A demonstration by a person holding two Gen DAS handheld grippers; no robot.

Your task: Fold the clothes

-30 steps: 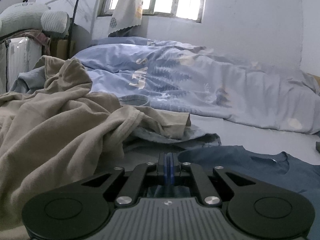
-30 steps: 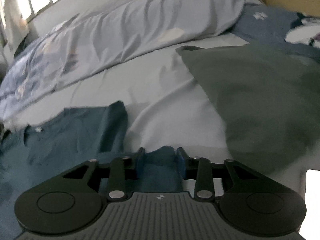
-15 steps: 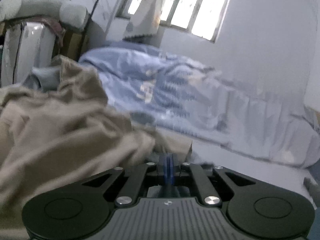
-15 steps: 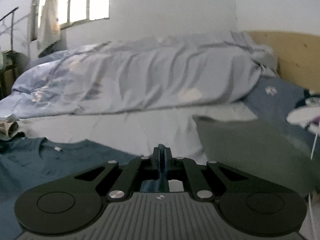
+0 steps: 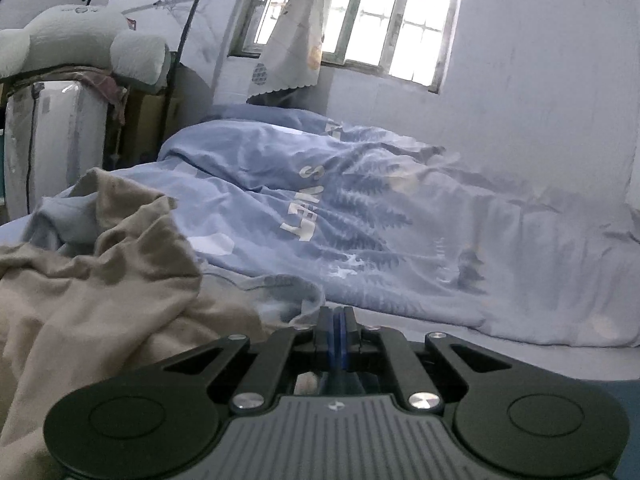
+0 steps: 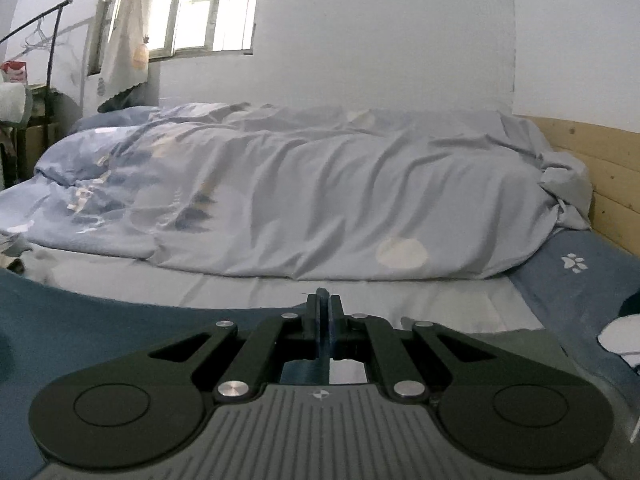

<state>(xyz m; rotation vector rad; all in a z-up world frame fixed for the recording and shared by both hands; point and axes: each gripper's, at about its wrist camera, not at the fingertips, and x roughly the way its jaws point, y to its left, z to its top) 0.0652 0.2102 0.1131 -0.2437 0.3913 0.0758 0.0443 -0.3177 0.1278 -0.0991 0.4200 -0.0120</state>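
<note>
The left gripper (image 5: pixel 335 314) had its jaws pressed together on a thin blue layer, judged to be an edge of the blue shirt (image 6: pixel 100 320); blue cloth showed through the linkage below the fingertips. The right gripper (image 6: pixel 323 300) was likewise clamped flat, with blue fabric visible in the gap behind its fingers. The shirt spread across the sheet at lower left of the right wrist view, and a strip of it showed at the lower right of the left wrist view.

Handling: the shirt appeared light, soft and limp. It would sag between two pinch points and would not hold a line unless kept taut. Hold was best taken at hems, shoulder seams or corners, where doubled cloth resists slipping from flat pads.

Beside the left gripper lay a crumpled beige garment (image 5: pixel 88 300) over a pale blue one (image 5: pixel 60 220). A dark green cloth (image 6: pixel 520 344) lay flat just right of the right gripper. Beyond both, a rumpled blue duvet (image 5: pixel 380 220) ran along the wall.

Change from one second earlier: the right jaws, then spread around the blue fabric, had shut on it. Both cameras had tilted upward from the mattress toward the wall and window, consistent with the pinched edge being lifted. The shirt's collar no longer appeared in the left view.
</note>
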